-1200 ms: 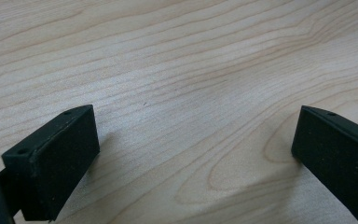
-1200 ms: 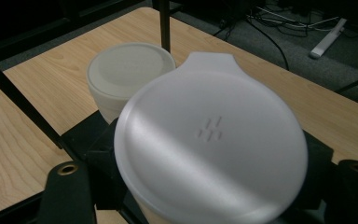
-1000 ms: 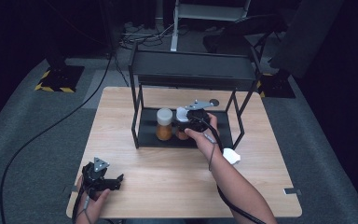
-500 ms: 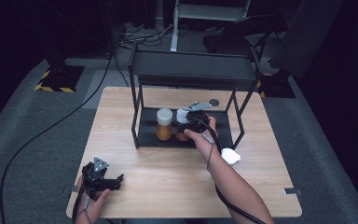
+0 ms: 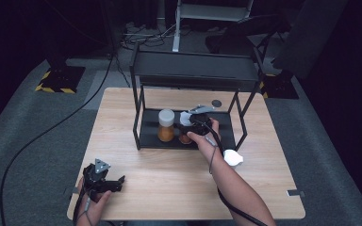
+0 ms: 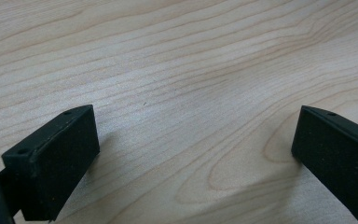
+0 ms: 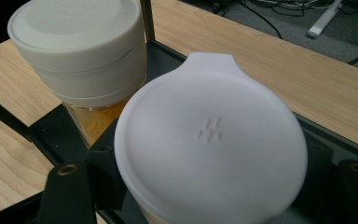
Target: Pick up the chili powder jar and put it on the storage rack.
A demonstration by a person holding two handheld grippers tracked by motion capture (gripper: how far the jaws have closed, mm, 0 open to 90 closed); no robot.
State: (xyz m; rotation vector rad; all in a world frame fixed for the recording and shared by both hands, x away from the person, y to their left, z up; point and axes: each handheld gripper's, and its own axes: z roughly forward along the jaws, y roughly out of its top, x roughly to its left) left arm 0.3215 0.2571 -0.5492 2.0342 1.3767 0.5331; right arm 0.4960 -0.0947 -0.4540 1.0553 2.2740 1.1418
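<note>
Two jars are sitting side by side on the lower shelf of the black metal two-tier rack (image 5: 143,139), which is standing at the 12 o'clock half of the light wooden table (image 5: 169,188). The right gripper (image 5: 188,126) is pinching the clear jar with the flat white tabbed lid (image 7: 209,140); in the right gripper view its black jaws are flanking the jar body just under the lid, so the grip is staying low enough to leave the lid free and not pop it. The jar's base seems to be at or just above the shelf, I can't tell which. The second jar, clear with amber contents and a cream screw cap (image 7: 79,42), is standing upright just beside it at its 9 o'clock, close but whether touching I can't tell; that tight spacing is likely why the hand is coming in from the 6 o'clock open side of the rack, between the uprights. The left gripper (image 5: 104,181) is idling at the table's 7 o'clock corner, jaws spread wide over bare wood, nothing between them, parked clear of the working arm. One small white crumpled object (image 5: 232,157) is lying on the table at the rack's 5 o'clock, beside the right forearm.
</note>
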